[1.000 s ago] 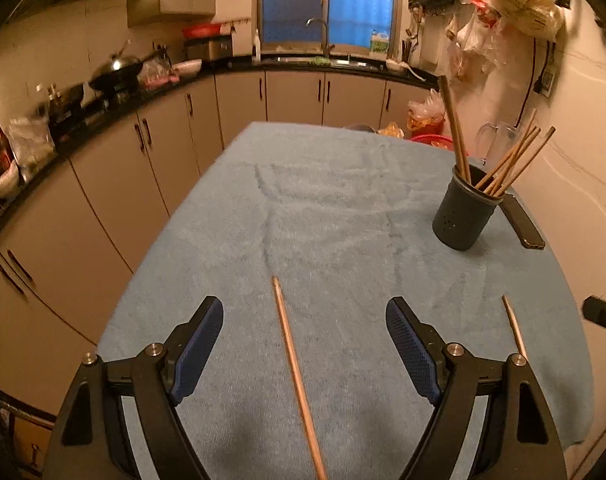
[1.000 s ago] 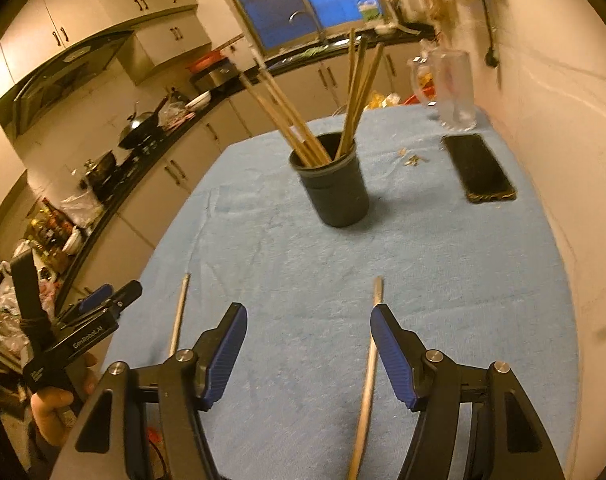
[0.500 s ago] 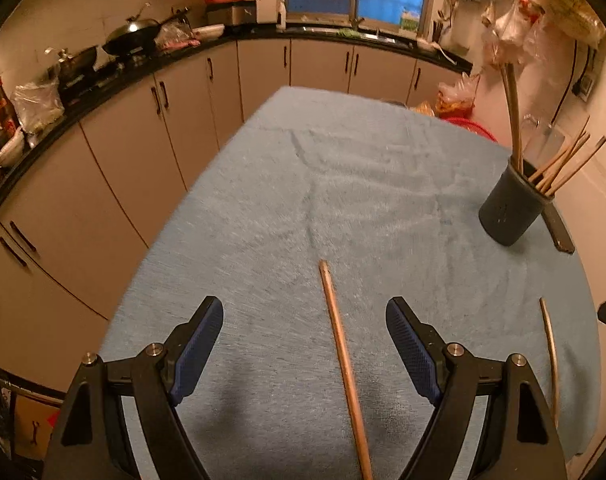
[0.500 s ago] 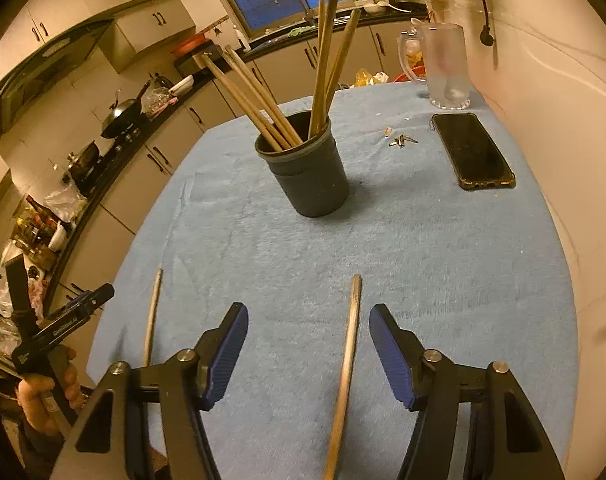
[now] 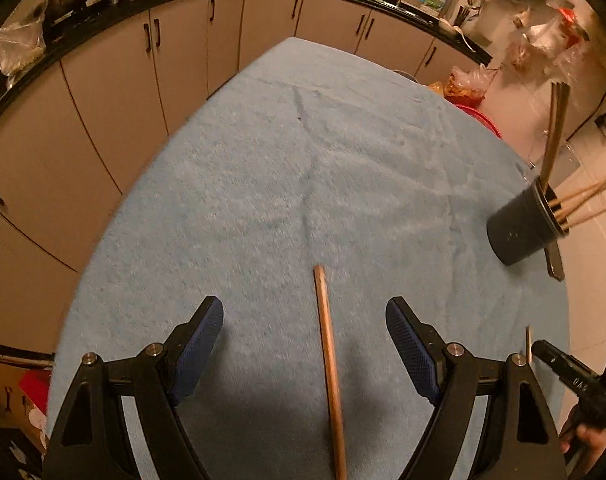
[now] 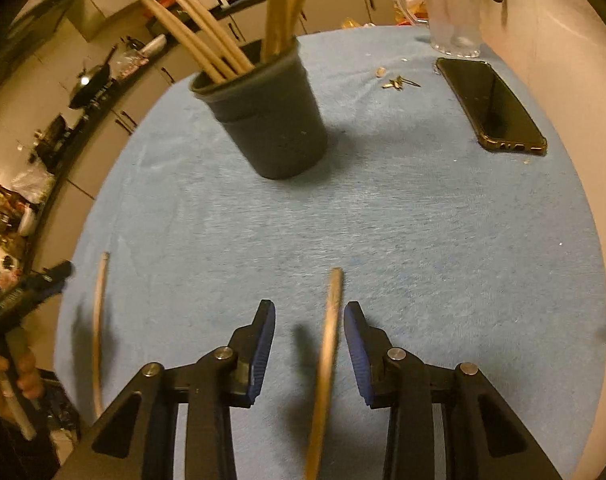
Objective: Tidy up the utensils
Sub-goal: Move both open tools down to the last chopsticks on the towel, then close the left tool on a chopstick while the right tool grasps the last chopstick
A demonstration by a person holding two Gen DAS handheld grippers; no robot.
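A wooden chopstick (image 5: 330,368) lies on the blue cloth between the fingers of my open left gripper (image 5: 305,320). A second chopstick (image 6: 326,356) lies between the fingers of my right gripper (image 6: 309,320), whose jaws stand half closed with gaps on both sides of it. The dark holder cup (image 6: 269,116) with several chopsticks stands beyond the right gripper; it also shows at the right of the left wrist view (image 5: 521,228). The left chopstick also shows in the right wrist view (image 6: 98,328).
A black phone (image 6: 491,106) lies at the far right of the cloth-covered table (image 6: 423,220), with a clear pitcher (image 6: 453,12) and small scraps (image 6: 397,82) behind it. Kitchen cabinets (image 5: 115,92) run along the left. The table edge is near both grippers.
Both grippers have come lower and closer over their chopsticks. The right gripper's jaws have narrowed around its chopstick. The left gripper stays wide open.
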